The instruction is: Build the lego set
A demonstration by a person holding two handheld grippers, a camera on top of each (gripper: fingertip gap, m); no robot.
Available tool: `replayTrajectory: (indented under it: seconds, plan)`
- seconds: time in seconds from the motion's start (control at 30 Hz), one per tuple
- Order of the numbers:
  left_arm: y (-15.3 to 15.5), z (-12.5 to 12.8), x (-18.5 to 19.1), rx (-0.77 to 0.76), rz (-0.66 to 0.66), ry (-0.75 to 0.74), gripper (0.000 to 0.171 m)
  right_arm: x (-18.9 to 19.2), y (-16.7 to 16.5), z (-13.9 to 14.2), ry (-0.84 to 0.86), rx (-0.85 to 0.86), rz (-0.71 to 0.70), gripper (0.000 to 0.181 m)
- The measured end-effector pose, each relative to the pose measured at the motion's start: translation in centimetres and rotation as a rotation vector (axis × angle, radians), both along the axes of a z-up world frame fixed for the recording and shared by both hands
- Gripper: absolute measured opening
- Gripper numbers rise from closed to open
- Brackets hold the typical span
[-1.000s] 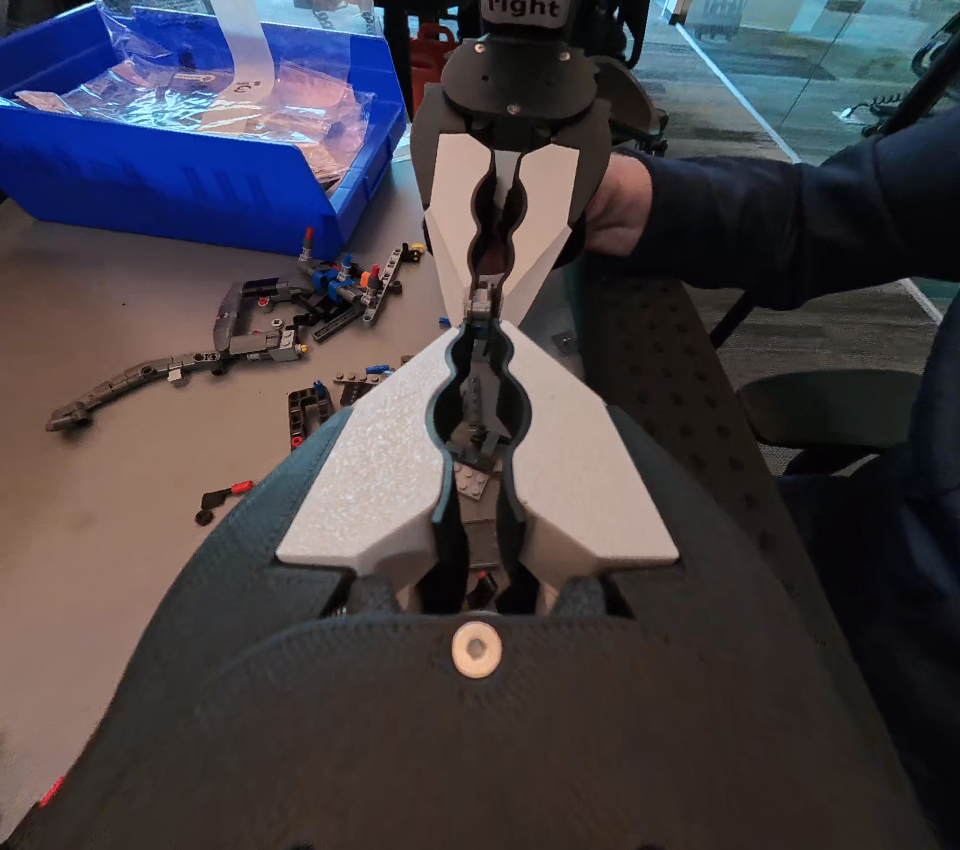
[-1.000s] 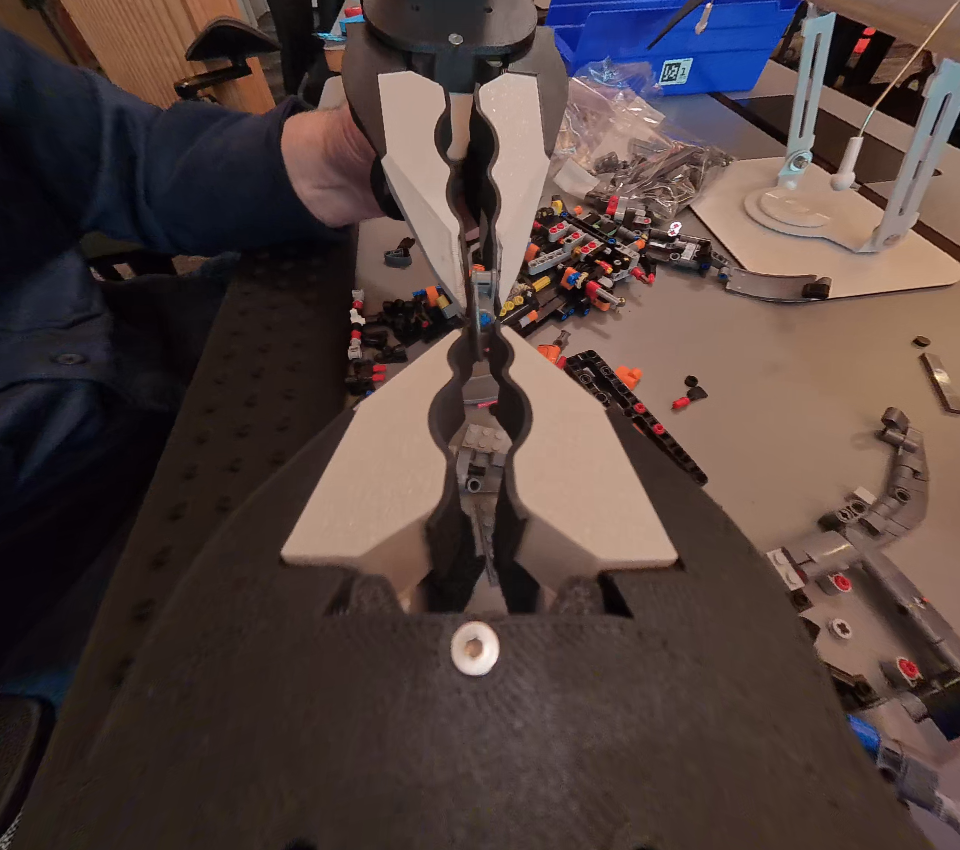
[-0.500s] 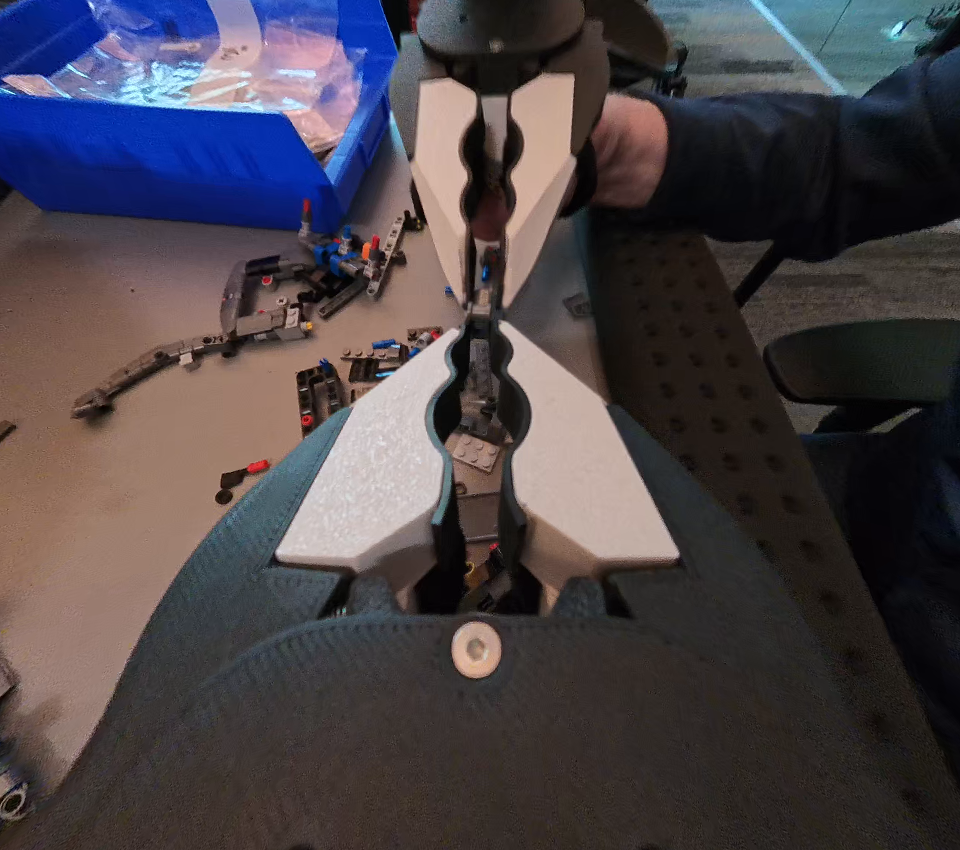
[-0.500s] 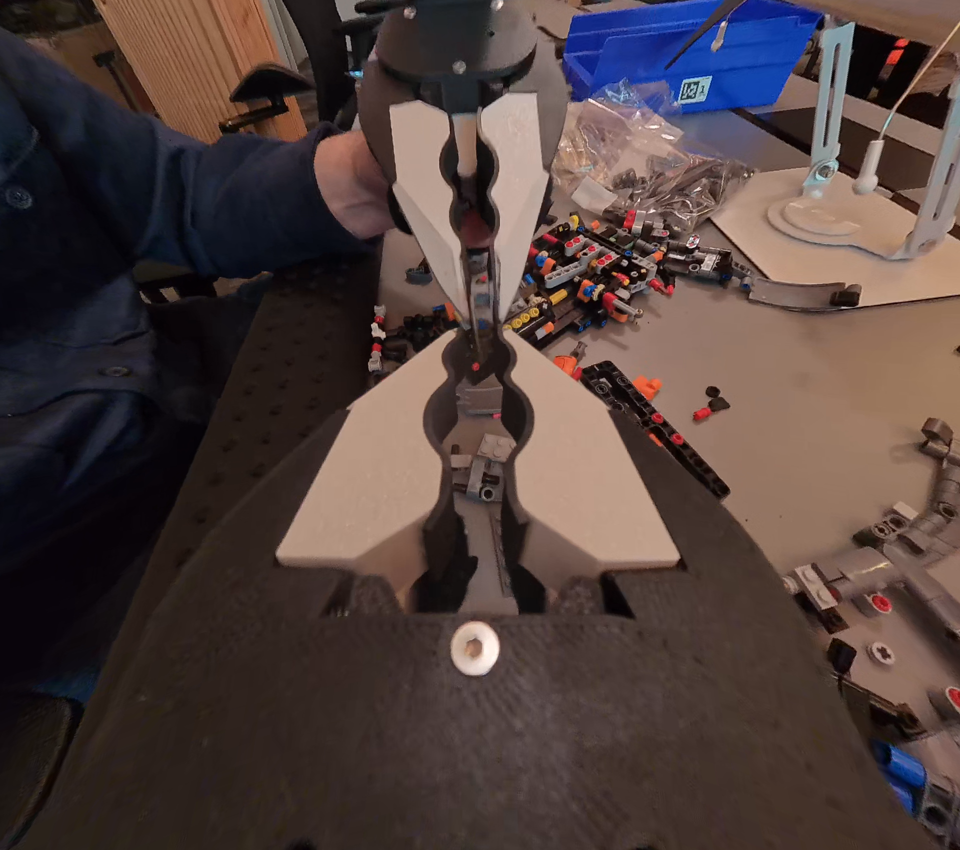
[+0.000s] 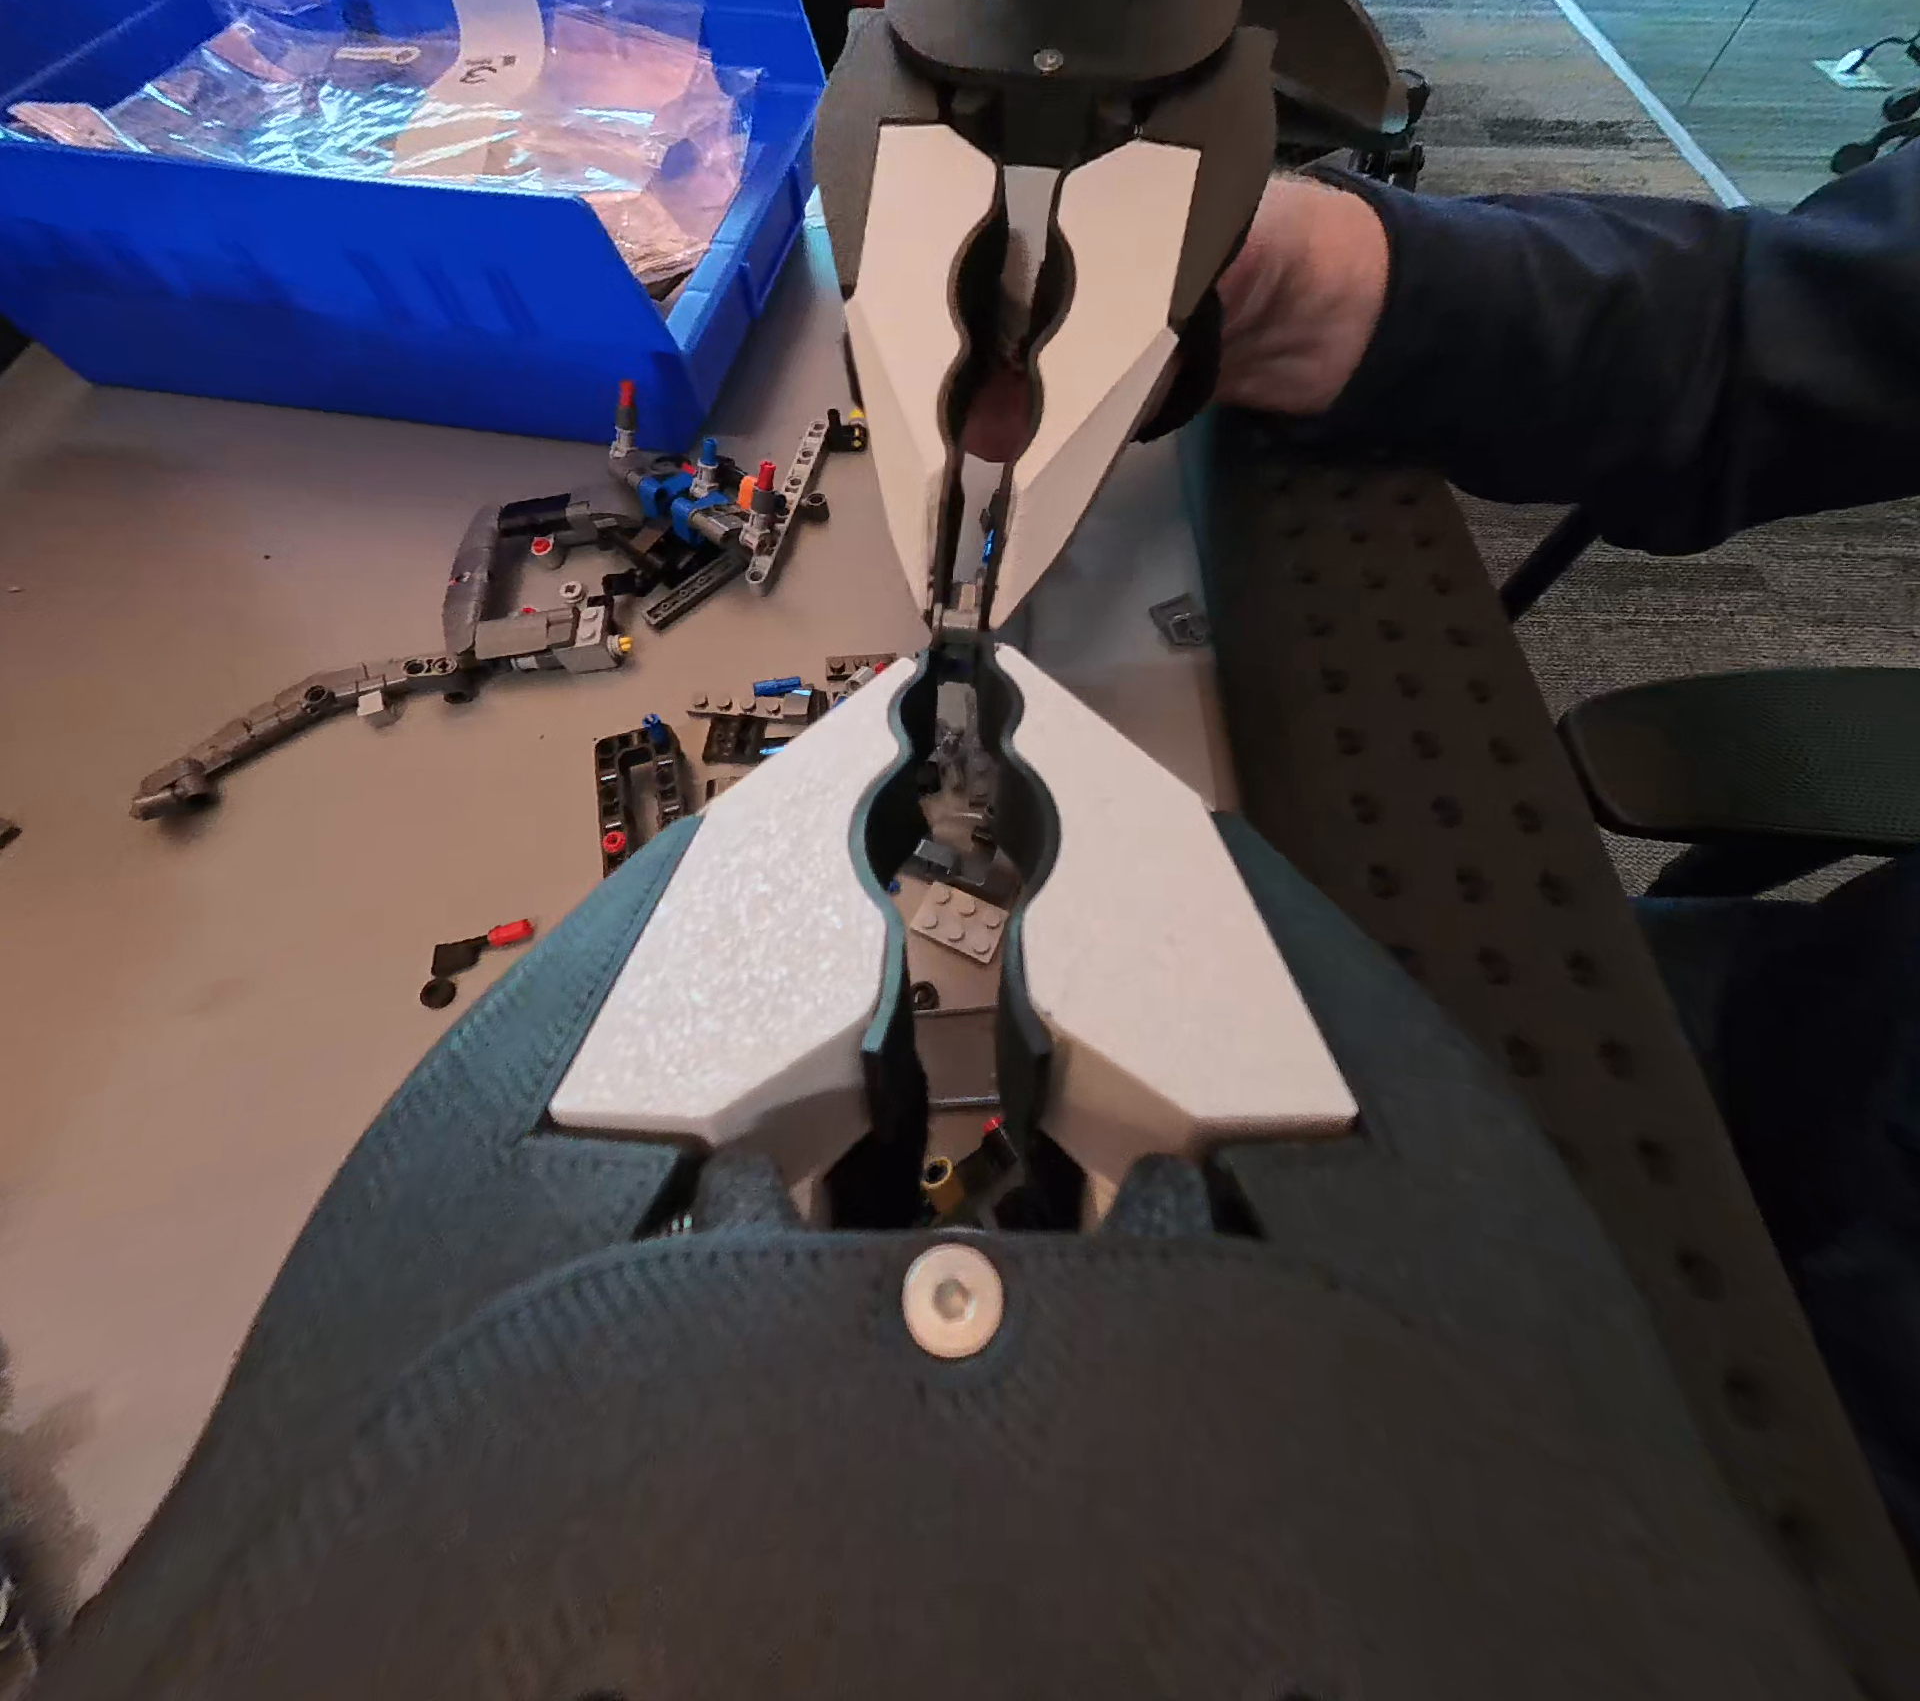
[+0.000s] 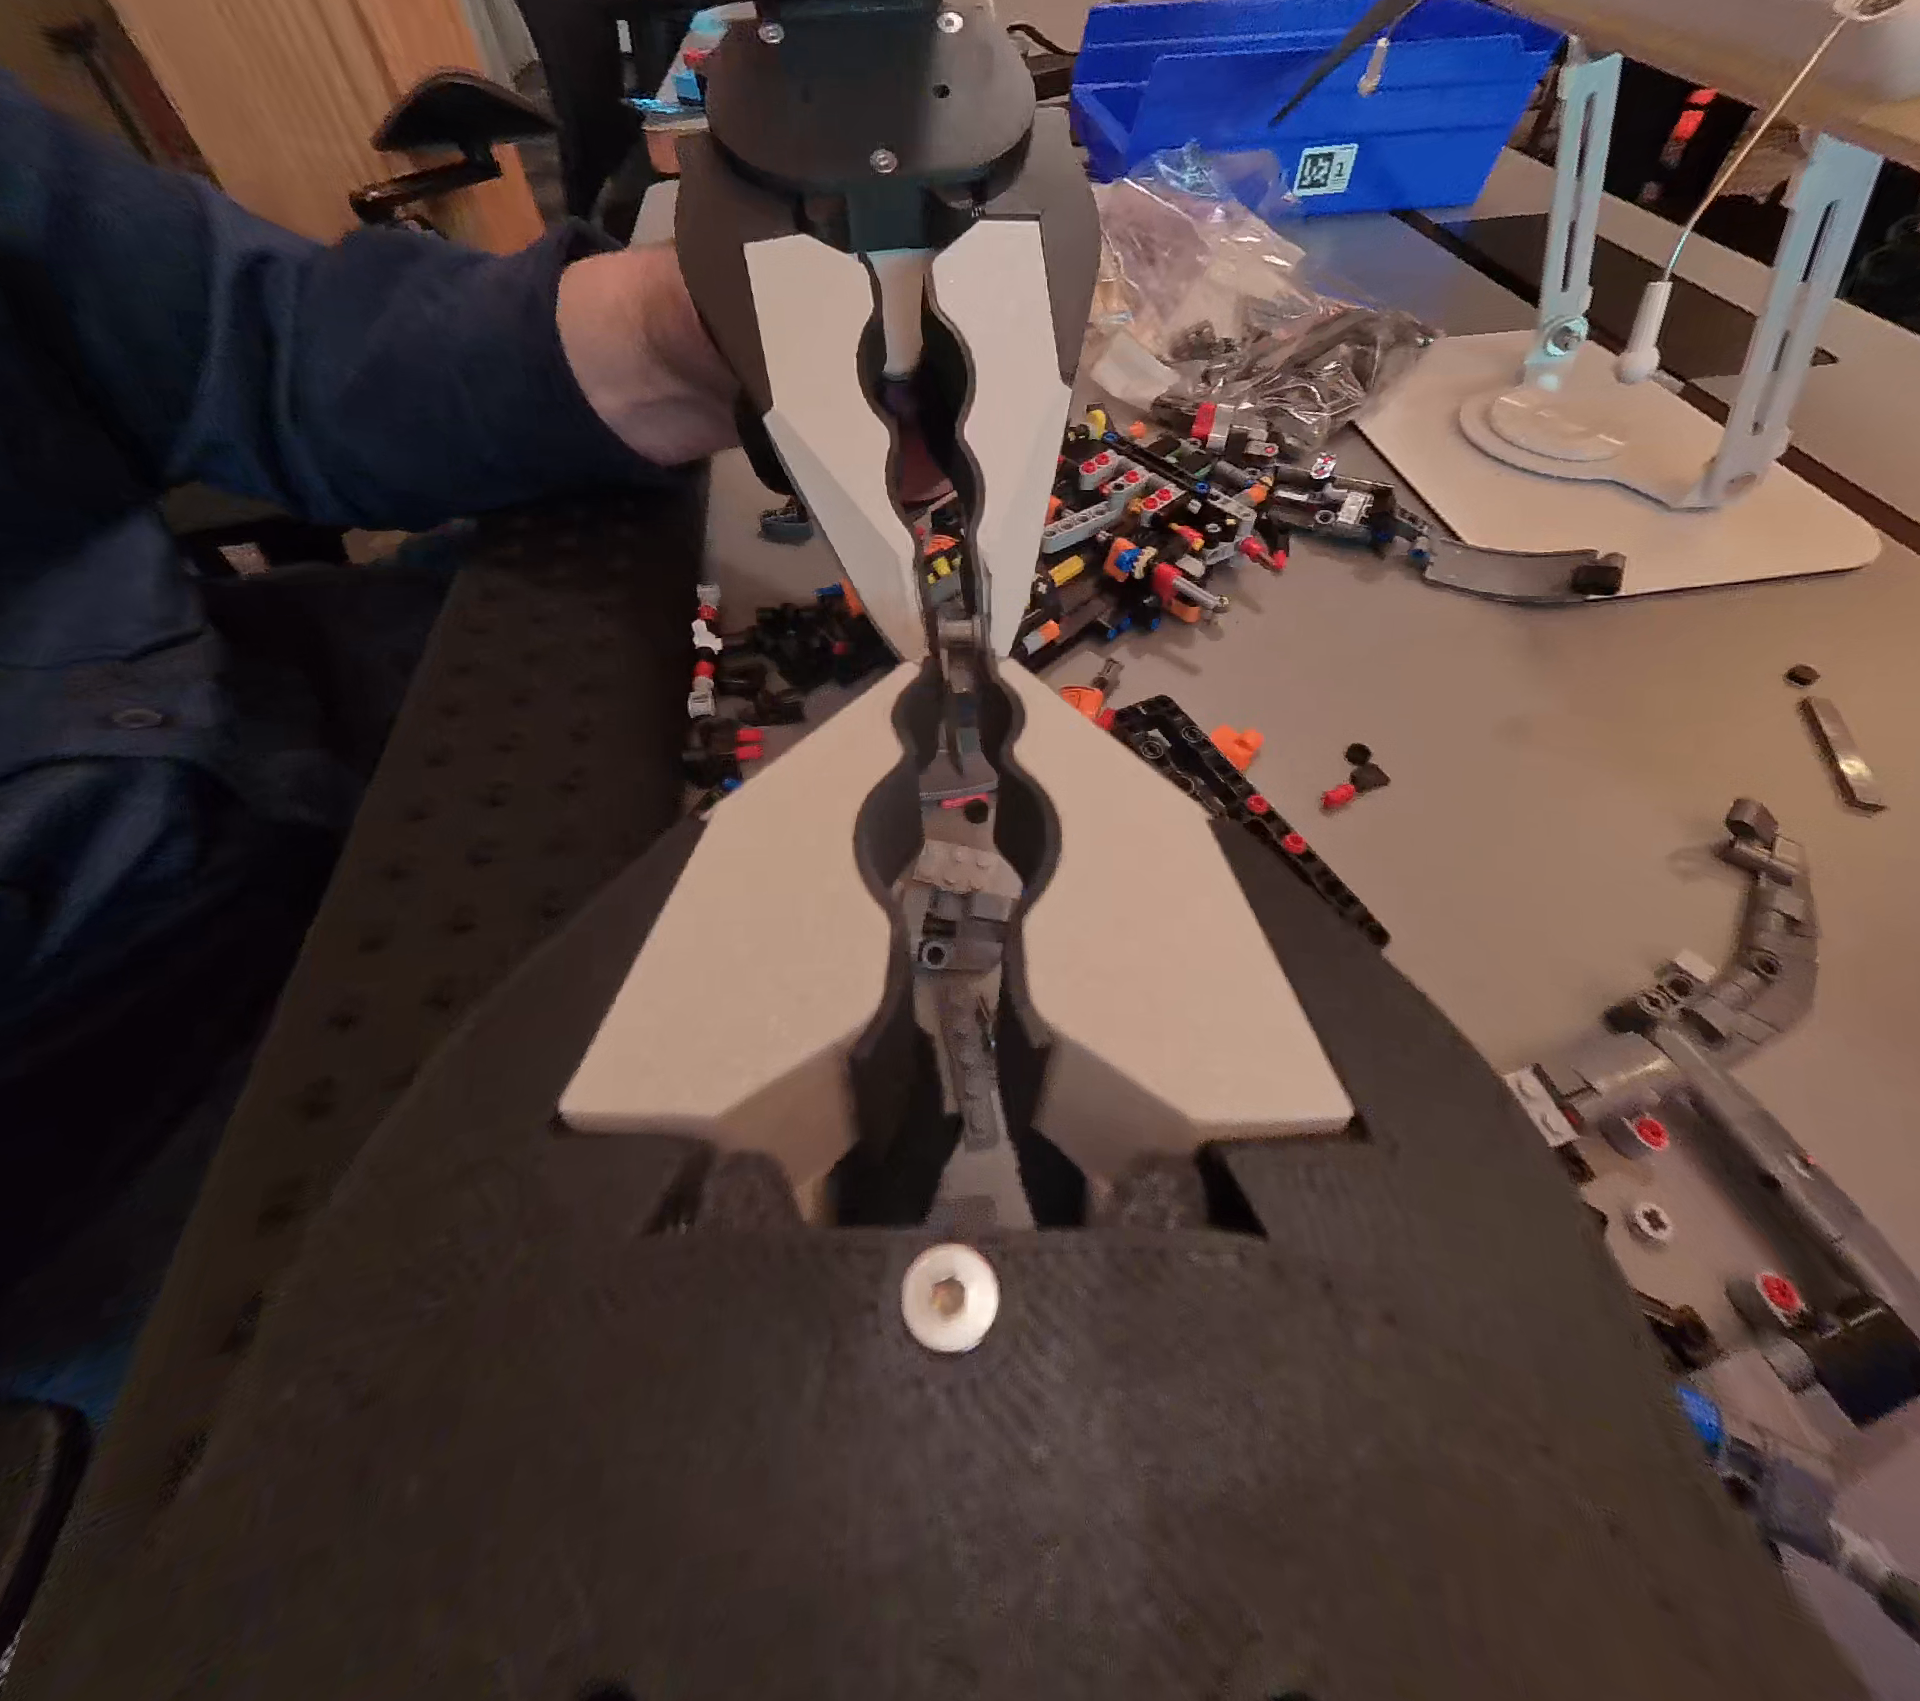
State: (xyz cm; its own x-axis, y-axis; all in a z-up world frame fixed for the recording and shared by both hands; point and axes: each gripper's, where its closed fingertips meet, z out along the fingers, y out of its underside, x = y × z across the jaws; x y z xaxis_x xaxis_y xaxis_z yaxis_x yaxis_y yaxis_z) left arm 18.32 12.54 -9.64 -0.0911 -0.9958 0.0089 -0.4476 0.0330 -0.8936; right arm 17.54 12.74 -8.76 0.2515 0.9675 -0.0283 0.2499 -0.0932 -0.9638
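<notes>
My left gripper [image 5: 956, 664] and my right gripper [image 5: 964, 602] meet tip to tip above the table's near edge. Both are shut on a small grey lego piece [image 5: 961, 621] pinched between the two sets of tips. In the right wrist view my right gripper [image 6: 956, 669] faces the left gripper [image 6: 948, 621], with the same grey piece [image 6: 958, 631] between them. How the piece's parts join is hidden by the fingers. A hand in a dark blue sleeve holds each gripper.
A blue bin [image 5: 364, 280] with plastic bags stands at the back left. A grey curved lego assembly [image 5: 416, 675] and loose parts lie near it. A pile of coloured pieces [image 6: 1143, 529], a bag of parts [image 6: 1247, 342], a white stand [image 6: 1610, 446] and a black perforated mat [image 5: 1403, 768] are nearby. The tips of both grippers are at nearly the same place. Left tips and right tips are each some 20 cm from the grey curved lego assembly [image 5: 416, 675]. It turns up in the right wrist view [image 6: 1683, 1010] as well.
Both grippers stay shut and tip to tip on the grey piece. The pair has shifted slightly over the table and the views have tilted a little.
</notes>
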Motion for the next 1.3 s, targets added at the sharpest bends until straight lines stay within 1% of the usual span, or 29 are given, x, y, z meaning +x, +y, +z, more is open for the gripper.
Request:
replayTrajectory:
  seconds: [0.17,0.23,0.3,0.33,0.37,0.6,0.73,0.93,0.97,1.03,1.07,1.1,1.17,1.23,1.3]
  plan:
    - [-0.2,0.4,0.3,0.003,-0.011,-0.034,0.005,0.1,-0.1,0.2,-0.01,0.022,0.0,0.004]
    - [-0.1,0.3,0.6,0.002,-0.004,-0.04,0.011,0.1,-0.2,0.5,0.009,0.017,0.006,0.003]
    - [-0.4,-0.3,0.8,0.031,-0.008,-0.009,0.005,-0.1,-0.4,0.5,0.007,0.019,0.018,0.003]
    - [-0.4,-0.2,0.7,0.065,-0.01,-0.009,0.005,0.0,-0.3,0.4,0.0,0.022,0.015,0.003]
    - [-0.5,0.0,0.6,0.065,-0.01,-0.01,0.005,0.0,-0.4,0.5,0.006,0.025,0.018,0.003]
    - [-0.4,1.9,0.0,0.035,0.01,-0.093,0.005,0.5,-0.6,1.8,0.064,0.052,0.019,0.0]
    - [-0.5,2.3,-0.1,0.023,0.013,-0.113,0.005,0.4,-0.7,2.1,0.082,0.049,0.031,0.0]
    - [-0.4,2.8,0.0,-0.042,0.023,-0.159,0.006,0.5,-0.9,2.3,0.085,0.063,0.032,0.0]
    - [0.3,3.7,-0.3,-0.054,0.062,-0.206,0.005,0.6,-0.9,2.2,0.077,0.068,0.028,0.0]
    - [2.3,7.0,-2.8,-0.156,0.109,-0.37,0.004,1.3,-0.8,1.7,0.054,0.063,0.014,0.0]
    - [2.7,6.2,-3.1,-0.126,0.123,-0.322,0.005,1.4,-0.6,1.5,0.051,0.06,0.001,0.0]
    - [2.2,5.1,-2.6,-0.096,0.115,-0.272,0.005,1.2,-0.7,1.7,0.061,0.063,0.002,0.0]
    - [1.1,4.6,-1.3,-0.126,0.079,-0.273,0.005,0.9,-0.7,1.6,0.051,0.059,0.017,0.0]
    - [1.1,4.0,-1.1,-0.176,0.05,-0.233,0.005,0.9,-0.5,0.1,0.018,-0.009,0.028,0.0]
    - [2.3,3.2,-1.5,-0.135,0.108,-0.197,0.005,1.0,0.0,-0.4,0.014,-0.045,0.008,0.0]
